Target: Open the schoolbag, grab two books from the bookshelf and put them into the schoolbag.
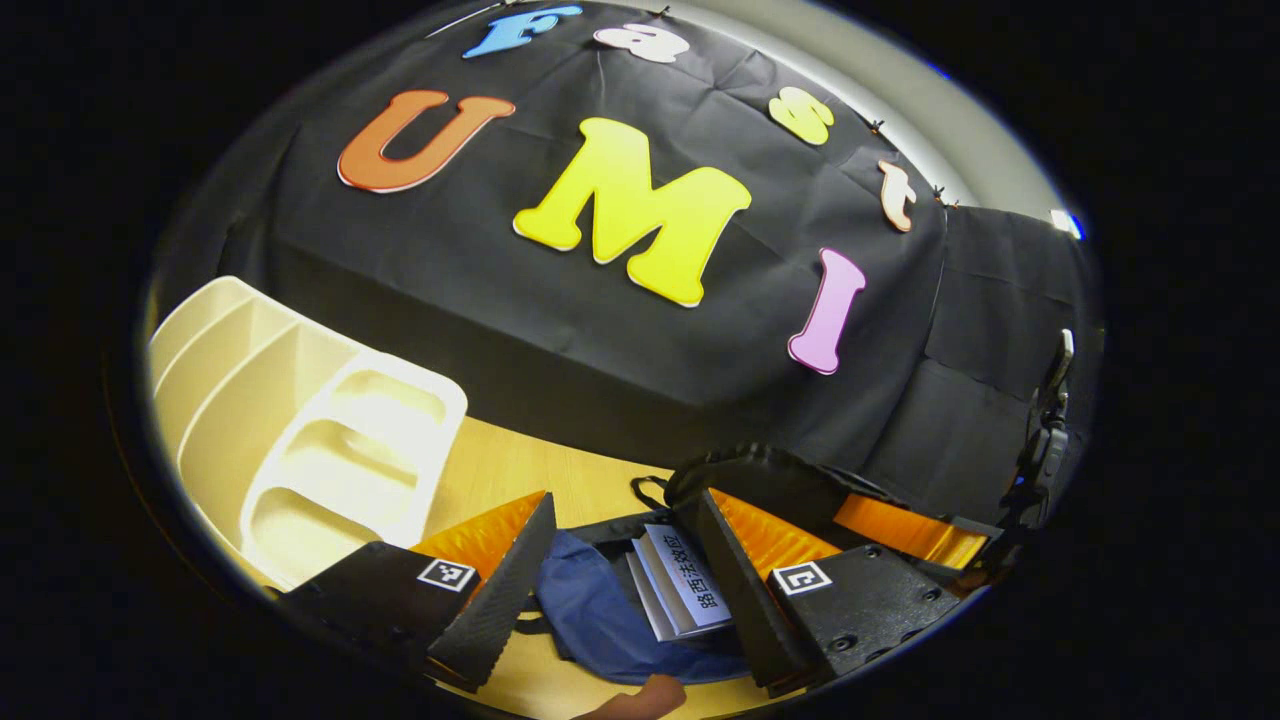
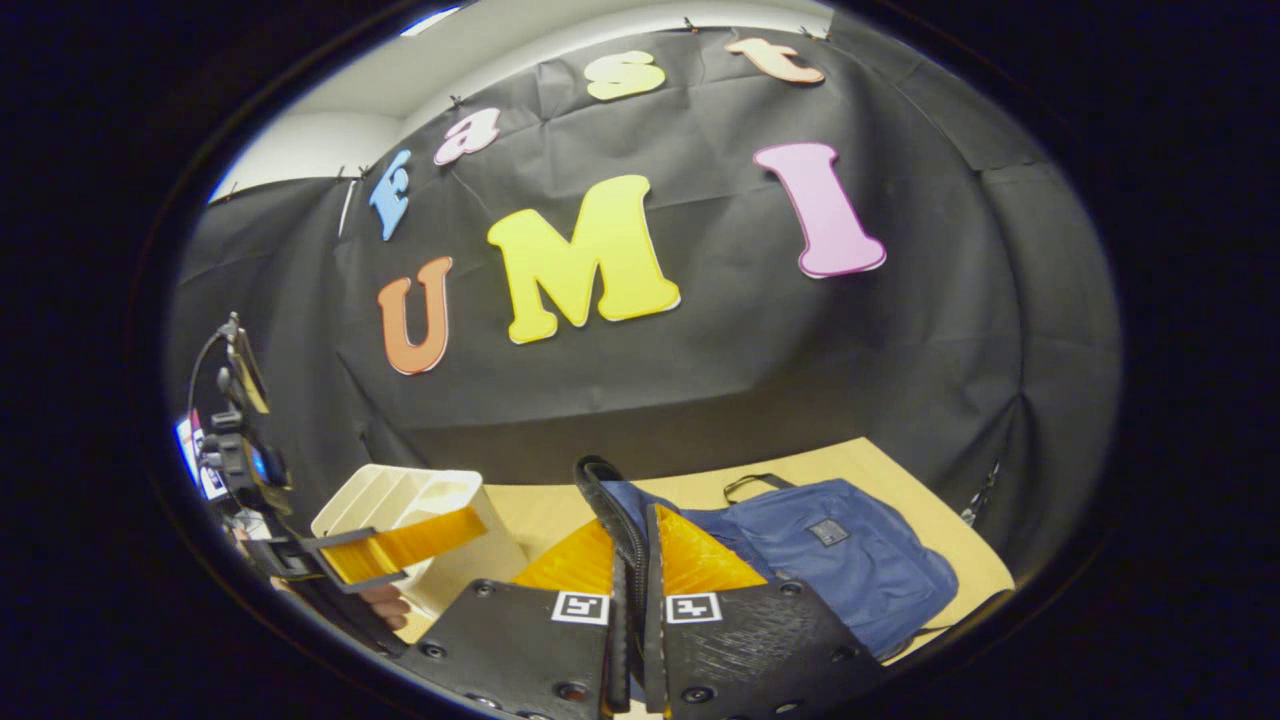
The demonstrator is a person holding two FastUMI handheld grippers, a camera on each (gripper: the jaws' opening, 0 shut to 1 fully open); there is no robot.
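Open schoolbag [image 1: 600, 620] holds 2 books [image 1: 685, 590]; bookshelf [image 1: 300, 440] slots bare; left tongs [image 1: 620, 590] spread wide, right tongs [image 2: 632, 570] pinch bag strap [image 2: 610, 510]

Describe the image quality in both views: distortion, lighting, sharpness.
Left gripper view: strong fisheye bending, the bookshelf curves at the edge; the books in the schoolbag are sharp, evenly lit. Right gripper view: same bending; the schoolbag's strap in the right gripper is crisp, the left edge dim and cluttered.

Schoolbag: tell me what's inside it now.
Two books lie in the open blue schoolbag, between the left gripper fingers. Their lower ends and the bag's bottom are hidden.
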